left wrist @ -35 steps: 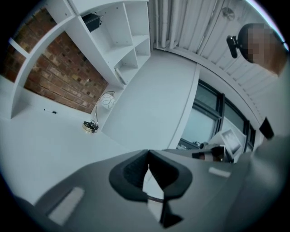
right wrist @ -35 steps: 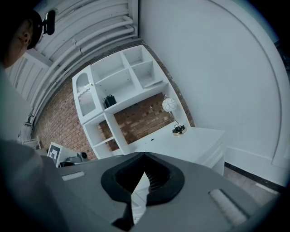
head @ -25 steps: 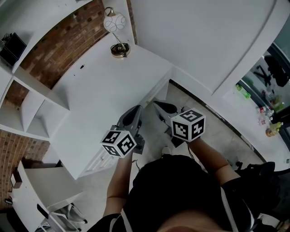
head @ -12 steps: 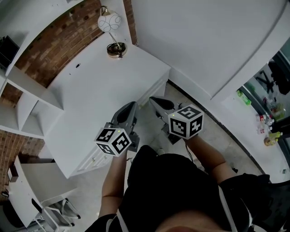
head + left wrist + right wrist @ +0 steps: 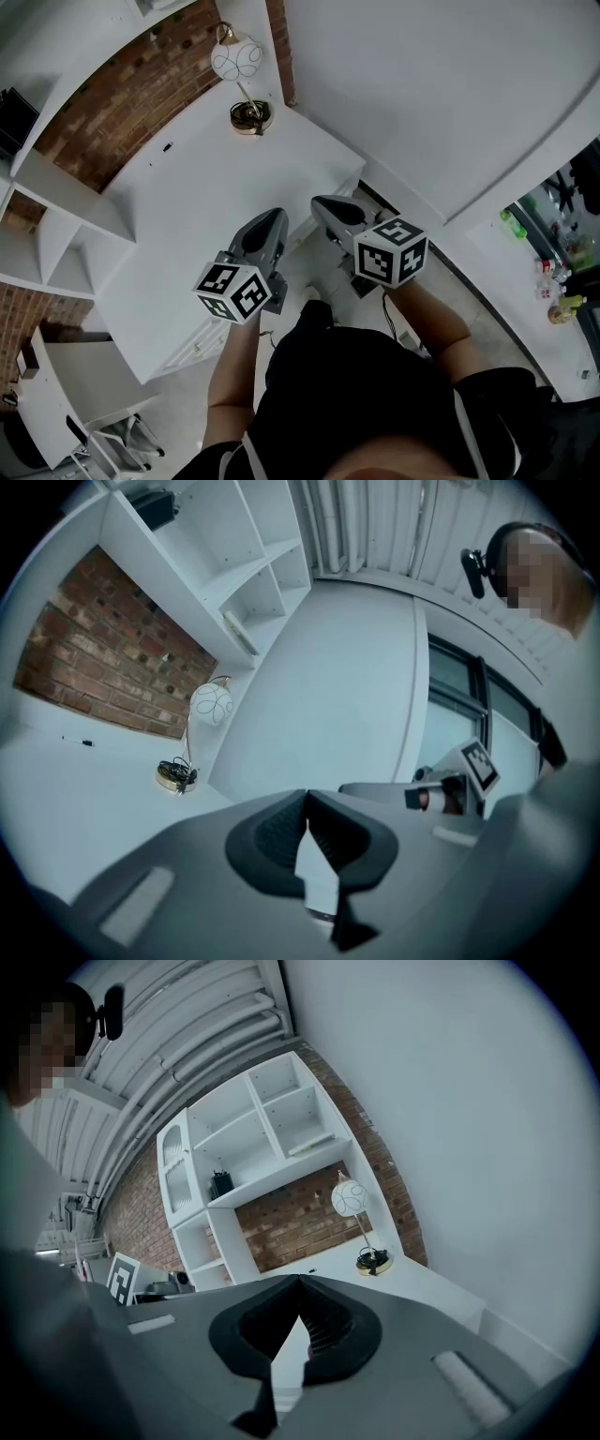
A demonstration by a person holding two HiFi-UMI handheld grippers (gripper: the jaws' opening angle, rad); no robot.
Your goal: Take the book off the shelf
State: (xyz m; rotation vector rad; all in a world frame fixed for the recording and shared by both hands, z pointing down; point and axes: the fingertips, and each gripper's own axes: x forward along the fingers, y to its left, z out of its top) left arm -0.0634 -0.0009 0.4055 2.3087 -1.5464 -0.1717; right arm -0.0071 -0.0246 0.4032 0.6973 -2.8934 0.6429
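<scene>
A pale, flat book (image 5: 311, 1146) lies on a high shelf of the white wall unit (image 5: 246, 1162), above the lamp; the left gripper view shows the book (image 5: 240, 633) on that same shelf. Both grippers are far from it, held side by side at the desk's near edge. My left gripper (image 5: 266, 225) is shut with nothing in it, its jaws meeting (image 5: 307, 795). My right gripper (image 5: 330, 208) is also shut and empty (image 5: 300, 1281). The head view does not show the book.
A white desk (image 5: 178, 206) stands against a brick wall, with a globe lamp (image 5: 237, 62) at its back corner. White shelf compartments (image 5: 56, 225) rise at the left, a dark object (image 5: 221, 1183) on one. A white wall (image 5: 422, 84) closes the right.
Both grippers have moved forward together toward the desk, the left one now over its edge. Their jaws have stayed shut.
</scene>
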